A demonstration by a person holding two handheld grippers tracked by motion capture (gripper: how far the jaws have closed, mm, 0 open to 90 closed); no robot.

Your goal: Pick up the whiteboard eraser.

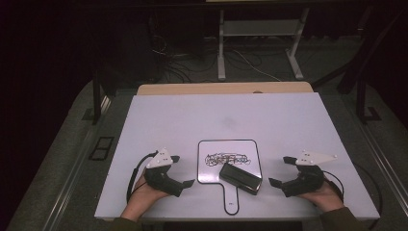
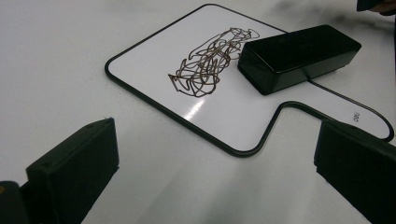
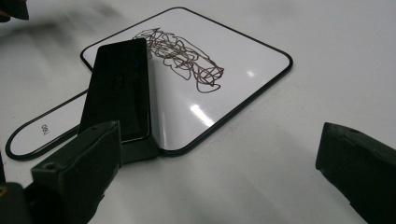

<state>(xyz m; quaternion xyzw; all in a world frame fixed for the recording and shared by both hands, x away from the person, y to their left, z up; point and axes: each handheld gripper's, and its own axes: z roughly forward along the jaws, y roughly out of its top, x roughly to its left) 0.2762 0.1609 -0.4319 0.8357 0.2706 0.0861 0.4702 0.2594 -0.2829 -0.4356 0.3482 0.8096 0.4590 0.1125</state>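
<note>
A small white paddle-shaped board [image 1: 211, 168] [image 2: 154, 56] [image 3: 243, 60] with a black rim lies near the table's front edge, its handle toward the person. A dark scribble [image 1: 226, 158] [image 2: 210, 63] [image 3: 182, 58] covers its middle. A black block eraser [image 1: 240, 178] [image 2: 299, 56] [image 3: 119, 93] rests on the board's near right part, beside the scribble. My left gripper [image 1: 182, 170] [image 2: 215, 177] sits left of the board, open and empty. My right gripper [image 1: 280, 170] [image 3: 219, 177] sits right of the board, jaws wide apart with nothing between them.
The white table top [image 1: 192, 115] stretches beyond the board. A wooden edge [image 1: 221, 88] runs along its far side. Beyond stand a desk's white legs [image 1: 221, 48] and floor cables [image 1: 178, 62]. Dark stands [image 1: 98, 91] flank the table.
</note>
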